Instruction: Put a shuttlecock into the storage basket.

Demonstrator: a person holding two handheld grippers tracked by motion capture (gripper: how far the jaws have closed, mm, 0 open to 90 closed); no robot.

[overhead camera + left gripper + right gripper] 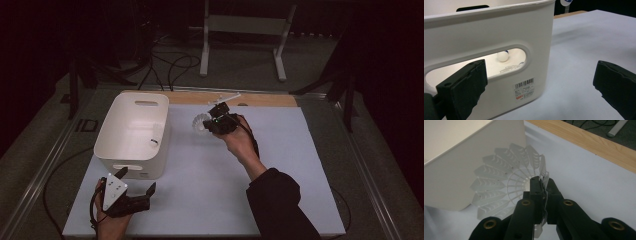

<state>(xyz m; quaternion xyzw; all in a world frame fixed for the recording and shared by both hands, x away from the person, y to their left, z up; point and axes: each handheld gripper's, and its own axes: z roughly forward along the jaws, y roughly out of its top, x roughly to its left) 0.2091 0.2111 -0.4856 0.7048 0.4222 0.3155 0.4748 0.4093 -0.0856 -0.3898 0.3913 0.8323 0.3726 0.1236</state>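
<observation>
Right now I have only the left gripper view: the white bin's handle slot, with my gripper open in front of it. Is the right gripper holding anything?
Observer: Yes. The right gripper is shut on the skirt rim of a white shuttlecock.
Operator: Is it over the bin yet?
Observer: No. In the high view it sits to the right of the bin, apart from its wall and not over the opening.

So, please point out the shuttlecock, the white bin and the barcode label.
shuttlecock (499,187), right gripper view, on its white skirt.
white bin (116,131), high view, on the outer left wall.
barcode label (524,88), left gripper view, on the middle of the sticker.
</observation>
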